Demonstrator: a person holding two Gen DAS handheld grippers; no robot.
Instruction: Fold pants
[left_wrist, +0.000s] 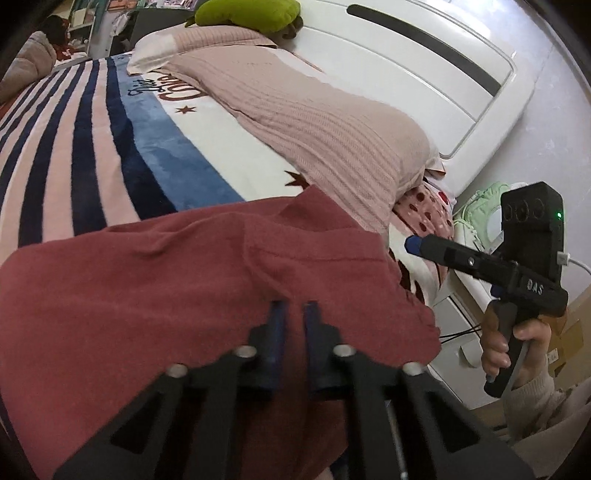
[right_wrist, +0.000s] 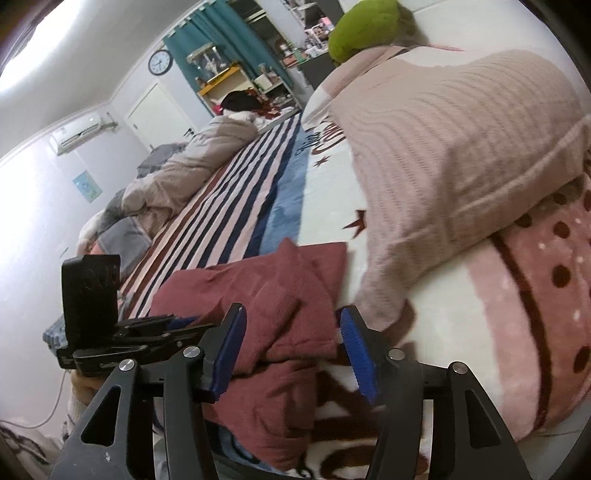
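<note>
**Red pants half-folded at the bed's near edge**

Bedroom clutter fills the background: a white padded headboard (left_wrist: 424, 74), a wall clock (right_wrist: 160, 62) and teal curtains beyond. Across the bed lies a plush striped blanket (left_wrist: 74, 147) in navy, pink and blue, its deep pile giving a soft, slightly grippy surface that should keep cloth from sliding. Against the headboard rests a long pink ribbed-knit pillow (left_wrist: 325, 125), with a green plush toy (left_wrist: 247, 13) at its far end, both well clear of the working area.

The pants (left_wrist: 166, 295), a dull red fleecy fabric, lie bunched in loose layers on the blanket's near edge, probably so both hands can reach them from the bedside. Seams and a raised fold stand up in the middle, so the fold looks unfinished.

The left gripper (left_wrist: 294, 310) has its blue-padded jaws clenched nearly together on top of the red cloth, seemingly pinching a ridge of it. The right gripper (right_wrist: 291, 332) is released, its ribbed blue pads (right_wrist: 356, 350) spread on either side of a pants corner without pressing it. A hand (left_wrist: 517, 343) holds that tool's handle.
</note>
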